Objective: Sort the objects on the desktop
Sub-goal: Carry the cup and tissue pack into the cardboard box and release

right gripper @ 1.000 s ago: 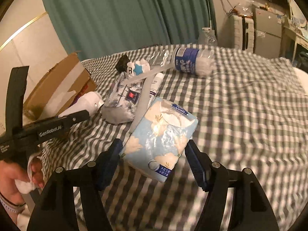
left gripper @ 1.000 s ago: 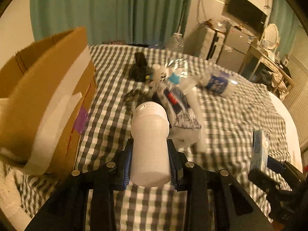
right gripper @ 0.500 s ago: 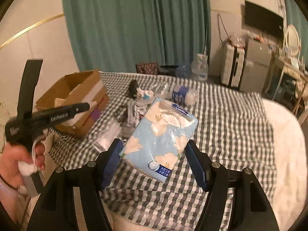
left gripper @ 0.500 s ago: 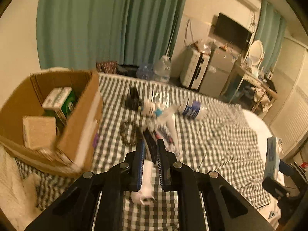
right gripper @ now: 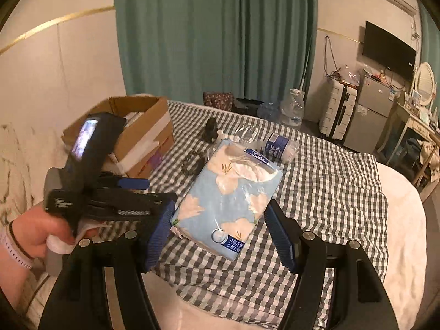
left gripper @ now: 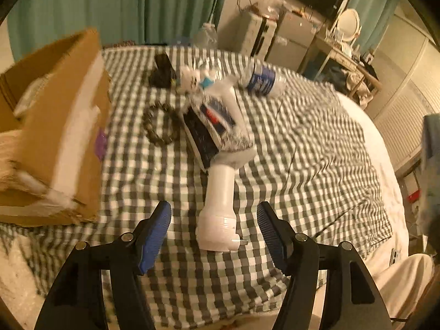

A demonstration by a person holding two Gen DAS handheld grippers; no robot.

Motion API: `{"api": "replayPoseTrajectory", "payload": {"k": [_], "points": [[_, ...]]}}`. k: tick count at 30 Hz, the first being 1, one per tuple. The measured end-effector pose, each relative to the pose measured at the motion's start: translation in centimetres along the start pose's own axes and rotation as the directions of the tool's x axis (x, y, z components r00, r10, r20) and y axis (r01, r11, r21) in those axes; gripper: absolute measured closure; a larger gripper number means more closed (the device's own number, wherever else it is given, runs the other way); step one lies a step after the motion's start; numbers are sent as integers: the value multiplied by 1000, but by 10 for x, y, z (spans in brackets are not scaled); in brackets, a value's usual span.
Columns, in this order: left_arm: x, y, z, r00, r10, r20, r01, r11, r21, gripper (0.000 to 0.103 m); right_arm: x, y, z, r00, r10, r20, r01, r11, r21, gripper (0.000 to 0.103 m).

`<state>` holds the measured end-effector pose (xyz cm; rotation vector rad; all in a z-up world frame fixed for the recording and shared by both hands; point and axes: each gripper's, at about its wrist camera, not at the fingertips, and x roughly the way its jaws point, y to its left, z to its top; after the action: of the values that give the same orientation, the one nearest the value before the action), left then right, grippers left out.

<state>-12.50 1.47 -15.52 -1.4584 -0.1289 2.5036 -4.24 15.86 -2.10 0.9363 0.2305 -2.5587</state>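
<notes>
A white plastic bottle (left gripper: 220, 200) lies on the checked cloth (left gripper: 316, 165), base toward me. My left gripper (left gripper: 214, 211) hovers over it. Its jaws are opening, and the blue pads (left gripper: 156, 228) stand well clear of the bottle's sides. My right gripper (right gripper: 220, 210) is shut on a light blue flowered tissue pack (right gripper: 228, 189) and holds it in the air above the cloth. An open cardboard box (left gripper: 57, 126) with packets inside stands at the left, seen too in the right wrist view as the box (right gripper: 143, 129).
Behind the white bottle lie a crumpled snack bag (left gripper: 217, 121), a bead bracelet (left gripper: 156, 126), a white toy figure (left gripper: 192, 79), a black object (left gripper: 162, 68) and a water bottle (left gripper: 261, 78). A hand (right gripper: 41, 231) holds the left gripper. The cloth's right half is bare.
The left gripper let the white bottle drop onto the cloth, shut empty, then opened wide over it. The right gripper rose with the tissue pack still in it.
</notes>
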Motion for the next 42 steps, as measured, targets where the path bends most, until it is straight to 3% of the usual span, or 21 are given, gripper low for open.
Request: {"api": "replayPoseTrajectory", "payload": {"k": [3, 8, 13, 15, 16, 18, 21, 24, 30, 34, 36, 42], "points": [[23, -1, 5, 998, -24, -63, 24, 1000, 11, 35, 10, -2, -4, 1000, 4, -16, -4, 1000, 14, 36], [57, 0, 11, 994, 18, -105, -10, 997, 77, 35, 31, -12, -10, 999, 11, -51, -9, 999, 46, 36], [86, -5, 2, 976, 17, -218, 7, 994, 111, 36, 46, -19, -15, 997, 14, -69, -9, 997, 75, 36], [87, -5, 2, 977, 14, -213, 12, 993, 120, 44, 48, -22, -14, 998, 19, -58, -14, 996, 85, 36], [86, -4, 2, 978, 2, -210, 24, 993, 119, 61, 48, -22, -13, 998, 16, -57, -10, 996, 89, 36], [80, -4, 1, 980, 1, -199, 22, 993, 114, 61, 47, -23, -12, 999, 17, -50, -11, 995, 103, 36], [57, -4, 3, 991, 29, -130, -14, 993, 119, 61, 43, -22, -11, 999, 19, -44, -14, 994, 109, 36], [13, -1, 11, 999, -10, -33, 13, 997, 78, 61, 35, -20, -8, 999, 18, -33, -15, 995, 99, 36], [-101, 11, 46, 987, -15, 162, 1, 996, 88, 61, 15, -1, 18, 998, 68, 10, -69, 996, 59, 36], [-161, 51, 61, 965, 114, 235, -138, 986, 91, 61, 9, 29, 64, 984, 165, 67, -166, 986, 18, 36], [-178, 77, 61, 959, 146, 244, -165, 984, 61, 61, 14, 53, 89, 969, 234, 84, -235, 972, -2, 36], [-190, 172, 50, 932, 280, 232, -269, 960, -76, 61, 55, 134, 142, 927, 366, 75, -359, 929, -93, 36]]}}
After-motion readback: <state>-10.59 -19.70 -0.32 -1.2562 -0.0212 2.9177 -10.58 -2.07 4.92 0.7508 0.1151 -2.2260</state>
